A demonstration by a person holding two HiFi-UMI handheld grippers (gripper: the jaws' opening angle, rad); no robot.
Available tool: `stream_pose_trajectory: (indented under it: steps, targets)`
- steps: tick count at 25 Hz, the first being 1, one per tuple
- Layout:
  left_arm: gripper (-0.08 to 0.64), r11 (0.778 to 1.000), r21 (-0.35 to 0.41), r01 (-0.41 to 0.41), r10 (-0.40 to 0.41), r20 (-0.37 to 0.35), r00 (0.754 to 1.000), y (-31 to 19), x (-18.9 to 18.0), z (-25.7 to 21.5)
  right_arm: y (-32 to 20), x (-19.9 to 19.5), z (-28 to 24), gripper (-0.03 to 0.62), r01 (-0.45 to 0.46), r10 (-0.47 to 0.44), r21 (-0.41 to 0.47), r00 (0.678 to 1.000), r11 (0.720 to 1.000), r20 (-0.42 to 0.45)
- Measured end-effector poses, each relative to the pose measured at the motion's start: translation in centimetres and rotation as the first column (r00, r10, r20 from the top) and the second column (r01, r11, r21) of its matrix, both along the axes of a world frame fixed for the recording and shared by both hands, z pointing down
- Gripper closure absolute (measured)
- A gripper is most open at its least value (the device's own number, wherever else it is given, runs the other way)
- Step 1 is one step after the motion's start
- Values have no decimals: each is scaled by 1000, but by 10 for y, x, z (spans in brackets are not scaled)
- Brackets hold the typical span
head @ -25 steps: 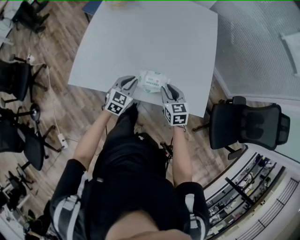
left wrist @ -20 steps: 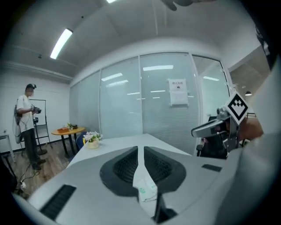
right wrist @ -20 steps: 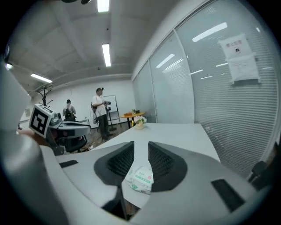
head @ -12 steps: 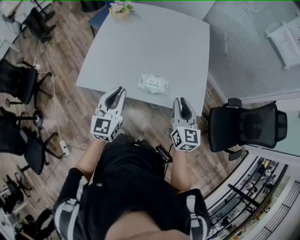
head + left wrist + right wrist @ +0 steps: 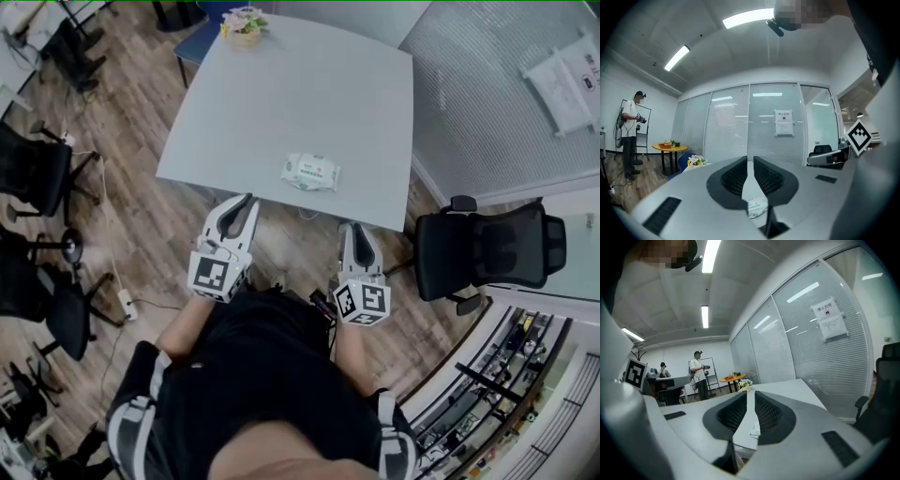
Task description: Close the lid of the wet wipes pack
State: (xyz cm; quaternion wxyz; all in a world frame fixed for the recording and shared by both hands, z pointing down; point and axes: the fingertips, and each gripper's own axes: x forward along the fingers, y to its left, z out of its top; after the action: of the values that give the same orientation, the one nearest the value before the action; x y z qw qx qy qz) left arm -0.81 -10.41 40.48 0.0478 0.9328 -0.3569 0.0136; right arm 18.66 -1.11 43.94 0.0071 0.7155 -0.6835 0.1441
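Wet wipes pack [image 5: 310,172]: open or closed, too small to tell.
Chair [image 5: 28,171], 9 o'clock: cut by edge.
Wall notice [image 5: 783,123]: print unreadable.

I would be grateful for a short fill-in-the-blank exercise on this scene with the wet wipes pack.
1. The wet wipes pack lies on the grey ___.
2. The only other thing on that surface is a basket of ___ at its far corner.
3. The black office chair stands on the person's ___ side.
4. The left tongs hold ___.

Missing words: table; flowers; right; nothing.
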Motion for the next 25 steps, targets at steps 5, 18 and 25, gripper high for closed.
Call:
stream_pose_trajectory:
  steps: [5,18,25]
  targets:
    - [502,1000,0,-19,19,-11,1000,2,-10,1,4,-16,-7,534,-5,5,22,1000,1000,-6]
    - [502,1000,-4,-19,19,-14,1000,0,-20,4,-5,-29,-10,569,-17,18,29,999,999,-30]
    - [502,1000,-6,-16,16,-21,1000,2,-25,2,-2,-32,-11,569,-20,21,27,999,999,-31]
